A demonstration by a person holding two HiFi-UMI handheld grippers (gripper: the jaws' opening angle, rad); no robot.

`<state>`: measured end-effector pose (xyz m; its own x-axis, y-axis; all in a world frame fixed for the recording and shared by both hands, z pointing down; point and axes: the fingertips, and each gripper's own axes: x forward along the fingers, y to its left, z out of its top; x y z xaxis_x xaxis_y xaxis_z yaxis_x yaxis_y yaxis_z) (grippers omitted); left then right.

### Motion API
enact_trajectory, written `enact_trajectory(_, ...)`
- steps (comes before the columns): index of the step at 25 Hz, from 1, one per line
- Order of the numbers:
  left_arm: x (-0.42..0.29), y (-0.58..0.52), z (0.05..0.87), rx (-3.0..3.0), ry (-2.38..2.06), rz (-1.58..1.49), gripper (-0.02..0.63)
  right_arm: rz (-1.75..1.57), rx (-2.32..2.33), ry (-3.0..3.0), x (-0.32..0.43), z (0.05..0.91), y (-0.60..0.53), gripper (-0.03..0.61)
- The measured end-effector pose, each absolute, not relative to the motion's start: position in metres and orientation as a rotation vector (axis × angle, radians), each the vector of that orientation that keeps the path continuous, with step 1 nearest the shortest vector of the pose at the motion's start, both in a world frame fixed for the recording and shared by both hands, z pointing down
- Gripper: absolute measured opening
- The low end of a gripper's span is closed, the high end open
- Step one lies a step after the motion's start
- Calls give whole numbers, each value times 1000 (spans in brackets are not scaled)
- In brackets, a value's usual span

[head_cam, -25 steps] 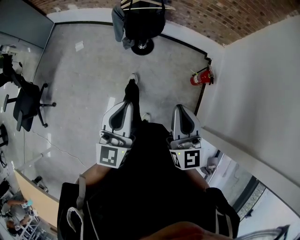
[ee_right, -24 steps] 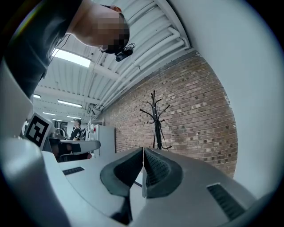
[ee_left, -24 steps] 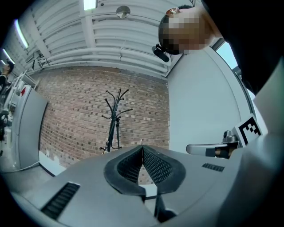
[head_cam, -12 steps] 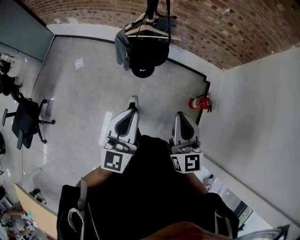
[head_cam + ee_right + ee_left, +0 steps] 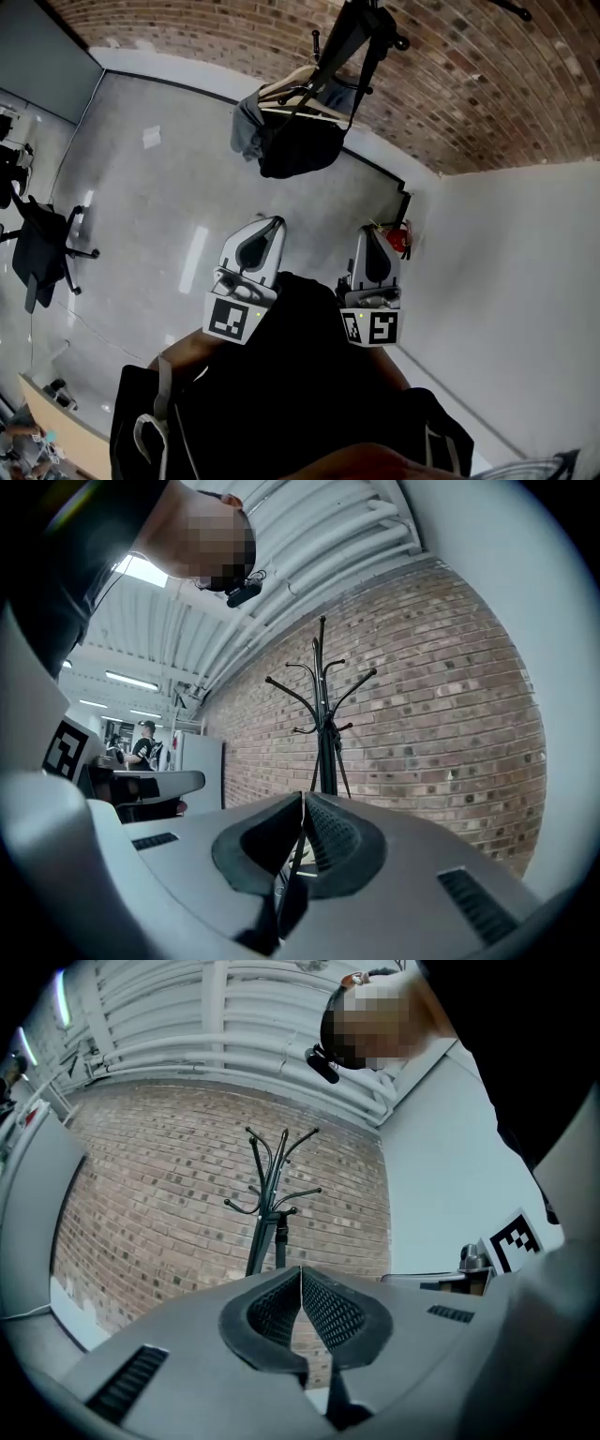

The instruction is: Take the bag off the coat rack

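Note:
A black bag [image 5: 298, 148] hangs on the black coat rack [image 5: 349, 37] against the brick wall, beside a grey garment [image 5: 246, 127] and a wooden hanger [image 5: 300, 91]. My left gripper [image 5: 274, 223] and right gripper [image 5: 379, 232] are held side by side in front of me, well short of the rack, both shut and empty. The left gripper view shows the rack's hooks [image 5: 272, 1206] above its closed jaws [image 5: 301, 1275]. In the right gripper view the rack [image 5: 323, 726] stands over that gripper's closed jaws [image 5: 303, 801]. The bag is hidden in both gripper views.
A red fire extinguisher [image 5: 399, 236] stands on the floor at the corner of the white wall [image 5: 506, 281] to the right. A black office chair [image 5: 37, 251] is far left. A person [image 5: 145, 747] stands in the background of the right gripper view.
The coat rack and bag have come lower and larger in the head view as I draw nearer. Both grippers stay shut, side by side.

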<state>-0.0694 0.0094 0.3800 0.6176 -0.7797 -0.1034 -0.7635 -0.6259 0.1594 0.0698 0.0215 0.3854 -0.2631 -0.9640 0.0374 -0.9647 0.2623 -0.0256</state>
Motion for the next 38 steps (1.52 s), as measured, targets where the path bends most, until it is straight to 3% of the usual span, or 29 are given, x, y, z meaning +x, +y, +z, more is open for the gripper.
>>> enact_trajectory(27, -19, -132, 370, 2649, -1481, -223, 23, 66, 1702, -2653, 100, 378, -124, 25)
enact_trajectory(30, -20, -145, 369, 2657, -1505, -192, 45, 90, 1670, -2657, 97, 381, -141, 107)
enact_trajectory(32, -18, -156, 364, 2650, -1507, -211, 90, 86, 1660, -2650, 98, 381, -152, 107)
enact_trajectory(38, -10, -184, 363, 2653, -1487, -227, 101, 76, 1687, -2619, 106, 382, -178, 107)
